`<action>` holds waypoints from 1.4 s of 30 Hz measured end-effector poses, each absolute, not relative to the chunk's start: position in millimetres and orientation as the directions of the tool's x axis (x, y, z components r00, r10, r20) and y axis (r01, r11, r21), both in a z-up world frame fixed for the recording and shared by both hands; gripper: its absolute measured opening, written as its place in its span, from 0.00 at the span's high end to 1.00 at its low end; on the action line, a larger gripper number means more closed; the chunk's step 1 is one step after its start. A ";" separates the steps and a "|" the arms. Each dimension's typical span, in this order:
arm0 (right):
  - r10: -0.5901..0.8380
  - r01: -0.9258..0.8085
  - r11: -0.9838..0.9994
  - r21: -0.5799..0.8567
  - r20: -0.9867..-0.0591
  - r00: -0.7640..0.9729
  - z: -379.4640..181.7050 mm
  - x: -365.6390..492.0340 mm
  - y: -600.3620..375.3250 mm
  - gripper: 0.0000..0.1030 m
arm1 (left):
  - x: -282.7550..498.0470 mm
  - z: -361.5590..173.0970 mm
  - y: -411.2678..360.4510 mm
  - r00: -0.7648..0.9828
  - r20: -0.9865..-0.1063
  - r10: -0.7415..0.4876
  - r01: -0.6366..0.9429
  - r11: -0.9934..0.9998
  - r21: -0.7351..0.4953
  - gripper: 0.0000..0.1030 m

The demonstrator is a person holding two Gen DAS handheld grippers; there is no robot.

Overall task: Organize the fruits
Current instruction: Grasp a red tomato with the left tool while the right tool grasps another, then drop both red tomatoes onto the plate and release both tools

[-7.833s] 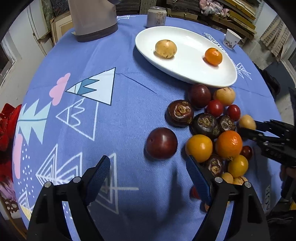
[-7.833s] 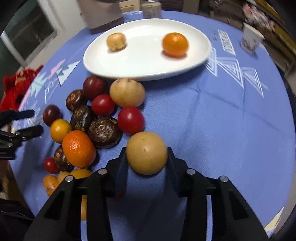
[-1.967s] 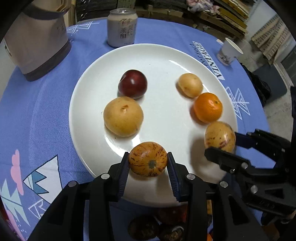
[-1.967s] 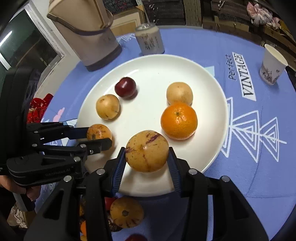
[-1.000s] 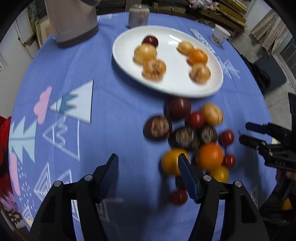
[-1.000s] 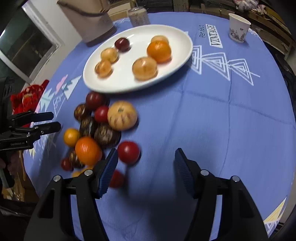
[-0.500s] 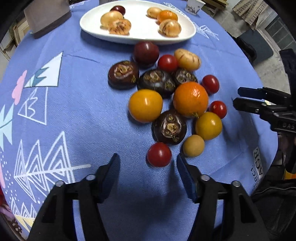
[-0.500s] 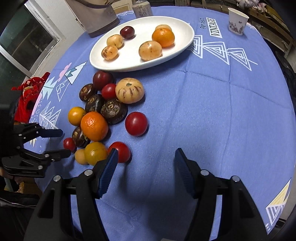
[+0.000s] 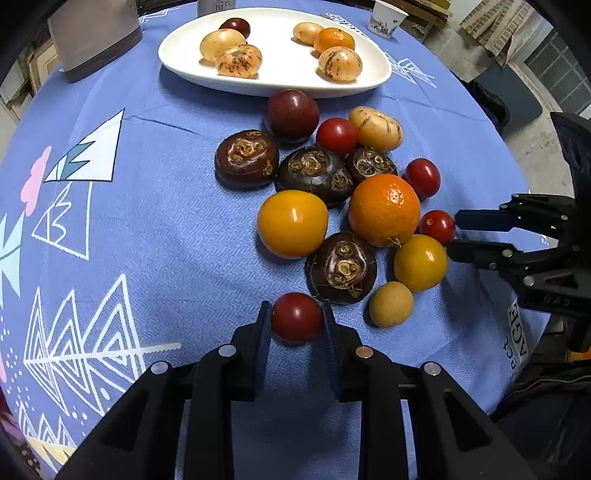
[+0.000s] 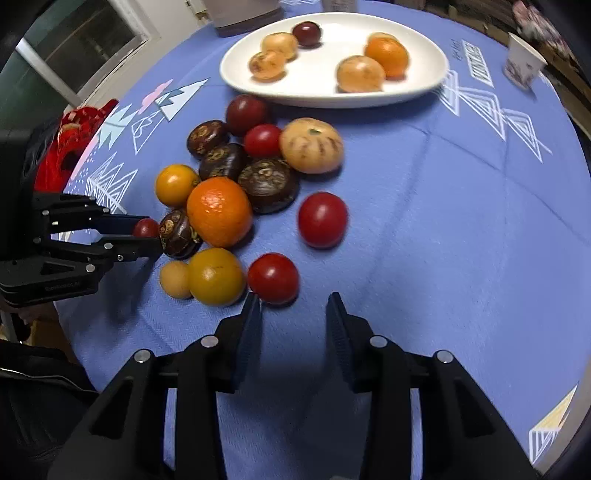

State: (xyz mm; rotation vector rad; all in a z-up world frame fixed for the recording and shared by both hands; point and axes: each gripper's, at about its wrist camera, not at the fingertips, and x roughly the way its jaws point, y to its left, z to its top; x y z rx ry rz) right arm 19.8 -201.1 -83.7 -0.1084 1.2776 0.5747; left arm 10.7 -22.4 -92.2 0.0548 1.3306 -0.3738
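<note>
A pile of loose fruit lies on the blue tablecloth (image 9: 147, 229): an orange (image 9: 384, 208), yellow fruits, dark water chestnuts and small red tomatoes. A white plate (image 9: 280, 79) at the back holds several fruits. My left gripper (image 9: 295, 317) is shut on a small red tomato (image 9: 296, 316) at the near edge of the pile; this shows in the right wrist view too (image 10: 146, 227). My right gripper (image 10: 293, 314) is open and empty, just short of another red tomato (image 10: 272, 277). It appears at the right of the left wrist view (image 9: 461, 236).
A beige kettle base (image 9: 94, 35), a can and a paper cup (image 9: 386, 16) stand behind the plate. A red tomato (image 10: 322, 219) lies apart on the right of the pile. The table edge drops off close to the right gripper.
My left gripper has moved forward and closed on the small red tomato. My right gripper has moved in toward the pile and its jaws have narrowed.
</note>
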 end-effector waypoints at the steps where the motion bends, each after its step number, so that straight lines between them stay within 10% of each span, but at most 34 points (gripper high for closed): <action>1: 0.348 -0.469 0.852 0.233 -0.921 0.175 -83.4 20.5 -197.9 0.63 | 9.5 -91.9 -21.6 0.189 -0.953 -0.236 0.294 0.940 -0.175 0.74; 42: 0.494 -0.446 0.837 0.318 -0.789 0.365 -9.0 153.8 -197.2 0.73 | 147.2 -4.1 -29.2 0.393 -0.883 -0.258 0.273 0.949 -0.156 0.74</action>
